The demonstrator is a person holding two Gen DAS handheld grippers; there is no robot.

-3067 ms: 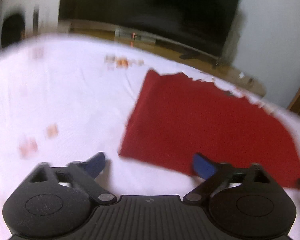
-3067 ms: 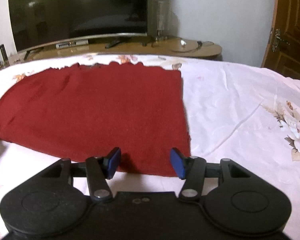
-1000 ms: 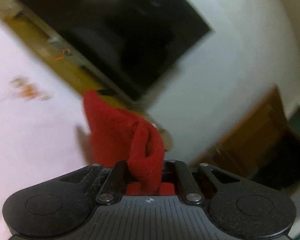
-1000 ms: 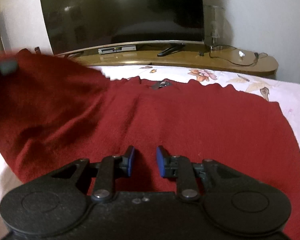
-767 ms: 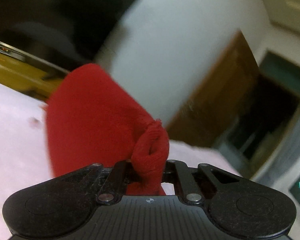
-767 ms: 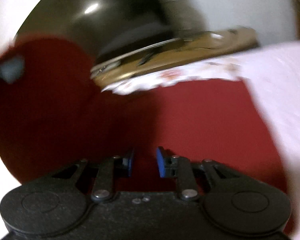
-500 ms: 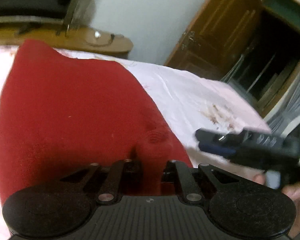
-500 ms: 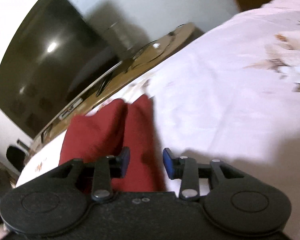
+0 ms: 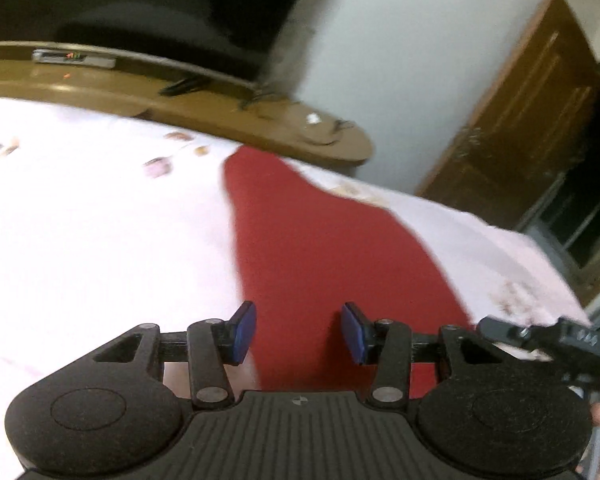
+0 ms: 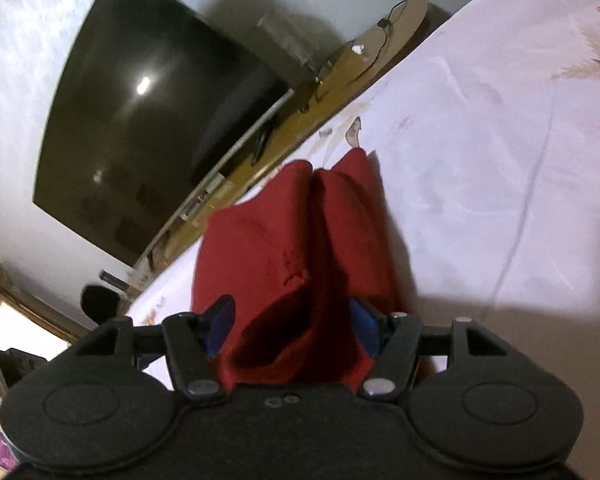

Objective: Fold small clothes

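A red knit garment lies folded into a narrow strip on the white floral bedsheet. My left gripper is open and empty, its blue pads just above the garment's near end. In the right wrist view the garment runs away from me with a crease down its middle, and its near end bunches up between the jaws of my right gripper. The right jaws stand apart around the cloth. The right gripper also shows at the right edge of the left wrist view.
A wooden TV bench with a large dark TV runs along the far edge of the bed. A brown wooden door stands at the right. The bedsheet spreads out to the right of the garment.
My left gripper carried the garment's left side over to the right, then let go and opened. My right gripper opened wider, with the cloth's near end now bunched between its pads.
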